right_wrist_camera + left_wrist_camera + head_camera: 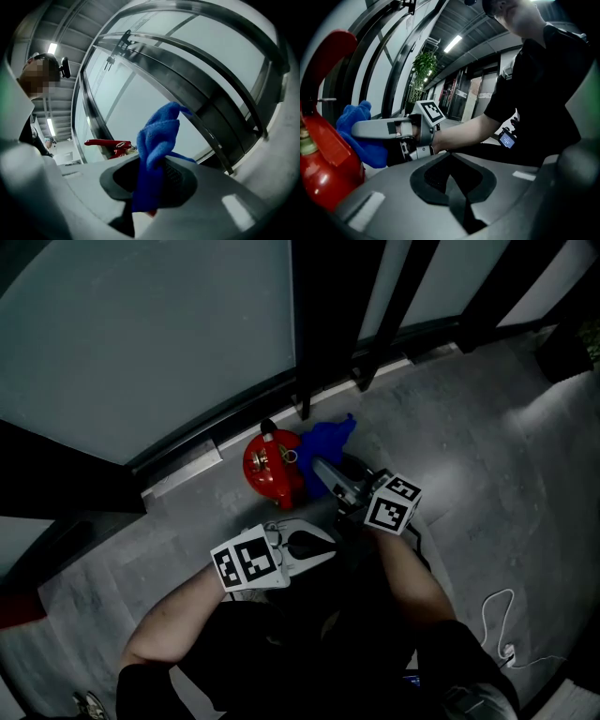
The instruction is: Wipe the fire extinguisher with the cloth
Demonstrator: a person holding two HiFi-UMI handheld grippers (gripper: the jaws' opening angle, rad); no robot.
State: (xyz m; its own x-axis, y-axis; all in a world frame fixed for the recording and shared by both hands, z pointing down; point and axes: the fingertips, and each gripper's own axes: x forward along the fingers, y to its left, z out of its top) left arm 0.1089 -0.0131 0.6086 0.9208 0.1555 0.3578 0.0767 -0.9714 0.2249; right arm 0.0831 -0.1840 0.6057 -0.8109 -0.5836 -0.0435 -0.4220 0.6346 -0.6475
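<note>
A red fire extinguisher (pixel 272 468) stands on the grey floor by the glass wall, seen from above. A blue cloth (pixel 328 438) lies against its right side, with my right gripper (pixel 325 472) shut on it. In the right gripper view the cloth (pixel 157 150) bunches up out of the jaws, and the extinguisher's red handle (pixel 107 143) shows just behind to the left. My left gripper (pixel 323 547) hangs nearer me, below the extinguisher and apart from it, shut on nothing. The left gripper view shows the extinguisher (pixel 323 159) at far left, with the cloth (pixel 358 133) and the right gripper (pixel 361 128) beside it.
A frosted glass wall (pixel 141 334) with dark metal posts (pixel 323 324) and a low sill runs behind the extinguisher. A white cable (pixel 495 617) lies on the floor at the lower right. A potted plant (pixel 424 63) stands farther along the wall.
</note>
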